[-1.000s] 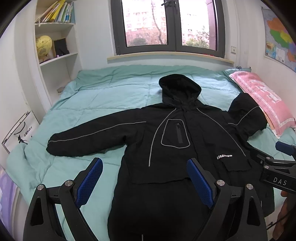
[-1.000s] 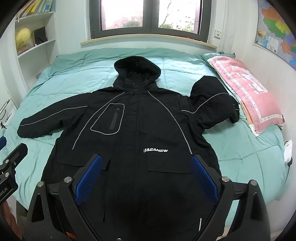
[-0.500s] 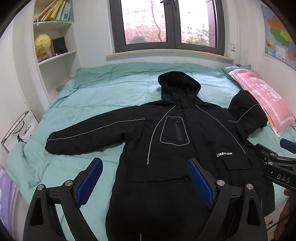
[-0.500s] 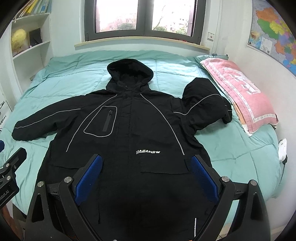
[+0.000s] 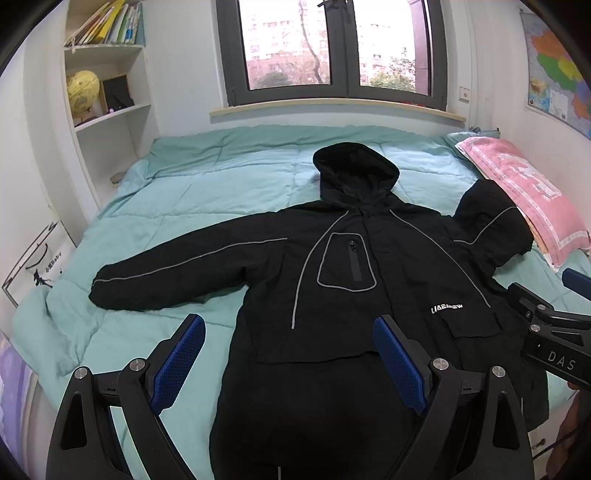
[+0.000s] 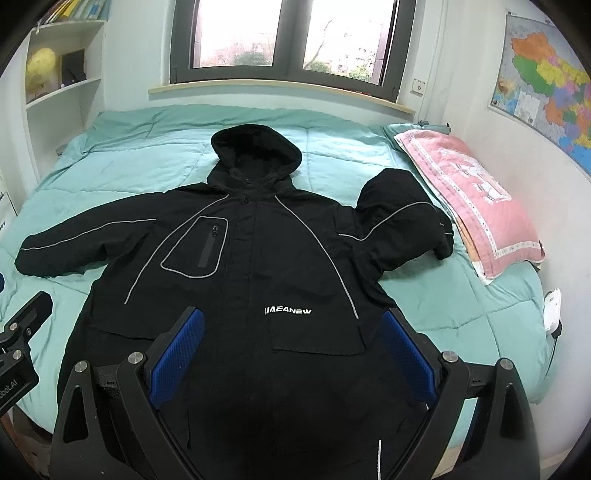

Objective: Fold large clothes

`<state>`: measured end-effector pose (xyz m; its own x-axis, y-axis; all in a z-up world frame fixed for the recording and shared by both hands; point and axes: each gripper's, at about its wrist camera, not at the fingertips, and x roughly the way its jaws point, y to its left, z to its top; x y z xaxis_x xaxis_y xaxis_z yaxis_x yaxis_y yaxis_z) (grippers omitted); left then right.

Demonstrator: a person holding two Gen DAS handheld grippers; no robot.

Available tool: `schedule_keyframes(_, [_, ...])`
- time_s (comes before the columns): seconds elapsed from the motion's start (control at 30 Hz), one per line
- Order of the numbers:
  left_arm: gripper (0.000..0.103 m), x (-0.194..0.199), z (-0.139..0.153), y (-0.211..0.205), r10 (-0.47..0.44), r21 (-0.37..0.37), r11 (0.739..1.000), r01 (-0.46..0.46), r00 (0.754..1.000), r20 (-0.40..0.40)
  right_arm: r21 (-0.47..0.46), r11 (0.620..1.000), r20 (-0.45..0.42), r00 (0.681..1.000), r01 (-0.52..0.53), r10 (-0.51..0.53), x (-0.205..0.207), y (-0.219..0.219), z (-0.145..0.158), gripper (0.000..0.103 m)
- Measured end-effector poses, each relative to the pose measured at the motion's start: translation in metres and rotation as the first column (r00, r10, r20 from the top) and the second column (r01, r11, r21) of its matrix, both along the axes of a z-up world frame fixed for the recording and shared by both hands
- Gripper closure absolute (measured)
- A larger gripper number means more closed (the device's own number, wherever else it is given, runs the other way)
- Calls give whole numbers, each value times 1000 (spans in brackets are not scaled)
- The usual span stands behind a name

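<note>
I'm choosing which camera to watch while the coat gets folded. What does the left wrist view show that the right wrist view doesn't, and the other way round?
Only the left wrist view shows the white bag leaning beside the bed, the row of books in full, and the right tool from the side.

Only the right wrist view shows the white object at the bed's right edge and the left tool from the side.

Both show the black hooded coat spread on the teal quilt, one sleeve bent back, the pink pillow, window, globe and map.
</note>
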<state>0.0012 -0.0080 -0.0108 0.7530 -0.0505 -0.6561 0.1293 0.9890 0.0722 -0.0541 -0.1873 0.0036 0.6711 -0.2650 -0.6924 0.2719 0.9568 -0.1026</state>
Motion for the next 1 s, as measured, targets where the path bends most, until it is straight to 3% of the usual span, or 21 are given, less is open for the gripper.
schedule_keyframes(1.0, [10,9,-10,6,24,1,1000,-24,999,-25,13,1000,-21,1000,-14,14,18,7,-9,5])
